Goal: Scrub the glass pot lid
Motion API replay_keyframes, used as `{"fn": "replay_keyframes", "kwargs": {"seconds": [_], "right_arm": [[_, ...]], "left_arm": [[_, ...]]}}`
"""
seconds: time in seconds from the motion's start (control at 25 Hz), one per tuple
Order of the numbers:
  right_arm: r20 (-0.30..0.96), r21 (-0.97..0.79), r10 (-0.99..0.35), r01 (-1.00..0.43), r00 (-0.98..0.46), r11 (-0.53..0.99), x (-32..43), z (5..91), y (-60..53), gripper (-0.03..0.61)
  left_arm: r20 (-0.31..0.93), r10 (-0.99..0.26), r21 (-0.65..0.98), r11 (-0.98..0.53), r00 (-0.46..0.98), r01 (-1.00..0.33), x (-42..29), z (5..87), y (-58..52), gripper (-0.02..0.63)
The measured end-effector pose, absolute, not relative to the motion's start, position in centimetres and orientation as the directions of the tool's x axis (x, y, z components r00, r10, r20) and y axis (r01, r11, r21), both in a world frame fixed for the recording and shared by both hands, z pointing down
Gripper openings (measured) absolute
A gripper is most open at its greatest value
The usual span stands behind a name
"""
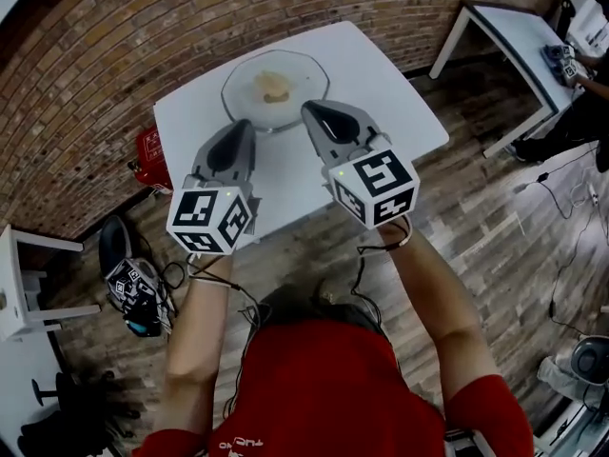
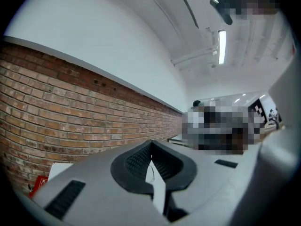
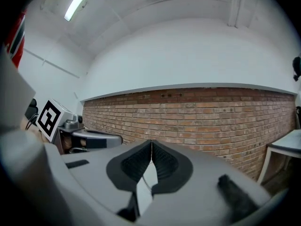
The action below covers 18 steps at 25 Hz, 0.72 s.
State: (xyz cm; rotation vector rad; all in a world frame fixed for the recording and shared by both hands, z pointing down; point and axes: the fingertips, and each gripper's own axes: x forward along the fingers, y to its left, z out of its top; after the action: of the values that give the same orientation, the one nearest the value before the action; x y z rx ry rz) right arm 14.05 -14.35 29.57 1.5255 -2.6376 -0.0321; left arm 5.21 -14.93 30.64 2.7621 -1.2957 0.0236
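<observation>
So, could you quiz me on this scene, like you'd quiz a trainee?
1. True or false: the round clear glass pot lid lies on the white square table.
2. The jaws of the left gripper are: A) wide open, B) shut on nothing, C) shut on the lid.
3. Fill in: the wall behind the table is built of ____.

Key: 1 true; 2 B; 3 brick.
</observation>
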Motion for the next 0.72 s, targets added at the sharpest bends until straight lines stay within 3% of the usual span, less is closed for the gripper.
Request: {"fn": "replay_keyframes", "kwargs": {"seconds": [0.72], "right_arm": [[0.143,0.125,-0.833,-0.825,-0.535,0.552,11.4,33.4,-30.5,0.031]], "left_arm": [[0.13,-0.864,0.086,-0.479,0.487,-0.873,1.6,35.6,-29.9,0.018]]}}
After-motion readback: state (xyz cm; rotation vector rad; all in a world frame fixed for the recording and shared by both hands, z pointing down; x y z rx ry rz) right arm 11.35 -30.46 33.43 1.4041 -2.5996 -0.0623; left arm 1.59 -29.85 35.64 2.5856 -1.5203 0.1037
